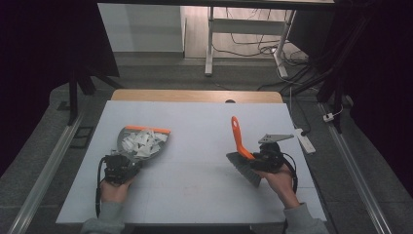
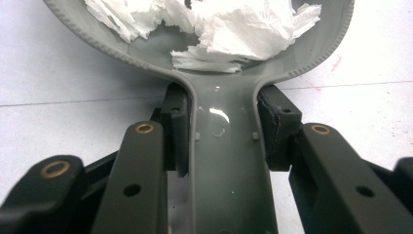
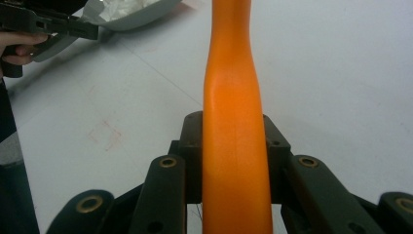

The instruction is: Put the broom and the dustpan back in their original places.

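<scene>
Sweeping set held in two hand-held grippers above a white tabletop [image 1: 195,185]. At lower left of the high view, the left gripper [image 1: 122,165] is closed on the flat neck of a grey plastic dustpan with an orange front lip [image 1: 141,141]; in the left gripper view both pads press the sides of the grey handle [image 2: 229,161] just below where it widens into the pan. The pan carries a loose heap of torn white paper scraps [image 1: 143,143], seen again at the top of the left gripper view [image 2: 229,24]. At lower right of the high view, the right gripper [image 1: 260,158] is closed on a hand brush with an orange plastic handle and dark grey bristles [image 1: 241,153]; the right gripper view shows the handle [image 3: 234,136] clamped between the jaws at its waist, rising to the top of the frame. The bristle head points toward the lower centre, the handle toward the upper centre. Both tools look light and stiff, with glossy plastic that could slip or twist in a narrow grip; the neck and waist are sensible holds. The scraps appear very light and easily spilled by tilting the pan.
</scene>
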A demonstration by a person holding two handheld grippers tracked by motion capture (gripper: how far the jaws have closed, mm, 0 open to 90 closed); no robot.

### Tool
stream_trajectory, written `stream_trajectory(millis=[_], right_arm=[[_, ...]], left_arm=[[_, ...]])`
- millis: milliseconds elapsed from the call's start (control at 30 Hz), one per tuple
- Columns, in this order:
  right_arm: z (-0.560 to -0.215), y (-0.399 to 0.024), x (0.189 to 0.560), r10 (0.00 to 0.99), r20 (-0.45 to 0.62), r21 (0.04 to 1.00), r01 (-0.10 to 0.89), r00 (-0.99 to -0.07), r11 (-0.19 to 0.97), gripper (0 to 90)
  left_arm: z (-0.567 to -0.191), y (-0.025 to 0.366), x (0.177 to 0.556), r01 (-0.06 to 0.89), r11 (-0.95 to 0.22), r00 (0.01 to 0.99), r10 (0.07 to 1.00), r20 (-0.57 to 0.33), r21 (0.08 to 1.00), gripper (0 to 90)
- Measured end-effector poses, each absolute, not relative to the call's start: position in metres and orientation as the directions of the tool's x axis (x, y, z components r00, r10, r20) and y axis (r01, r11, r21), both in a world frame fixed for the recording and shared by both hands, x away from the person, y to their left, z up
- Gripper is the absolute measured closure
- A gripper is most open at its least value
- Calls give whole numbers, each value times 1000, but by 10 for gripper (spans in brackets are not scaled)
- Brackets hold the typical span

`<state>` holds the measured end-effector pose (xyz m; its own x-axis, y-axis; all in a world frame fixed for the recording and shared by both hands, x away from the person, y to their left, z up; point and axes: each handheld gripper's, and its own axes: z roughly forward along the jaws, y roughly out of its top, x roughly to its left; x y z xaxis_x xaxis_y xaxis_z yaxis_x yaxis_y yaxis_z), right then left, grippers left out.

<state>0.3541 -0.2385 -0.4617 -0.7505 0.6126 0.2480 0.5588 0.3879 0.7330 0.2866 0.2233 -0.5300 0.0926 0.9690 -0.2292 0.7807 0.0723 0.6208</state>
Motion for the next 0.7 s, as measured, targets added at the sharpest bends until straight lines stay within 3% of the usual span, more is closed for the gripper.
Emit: stream_trajectory(millis=[700], right_arm=[[-489,-241,367,662,269,636,645,-699,424,700]], left_arm=[[-536,216,292,796,77,82,969,-233,600,608]])
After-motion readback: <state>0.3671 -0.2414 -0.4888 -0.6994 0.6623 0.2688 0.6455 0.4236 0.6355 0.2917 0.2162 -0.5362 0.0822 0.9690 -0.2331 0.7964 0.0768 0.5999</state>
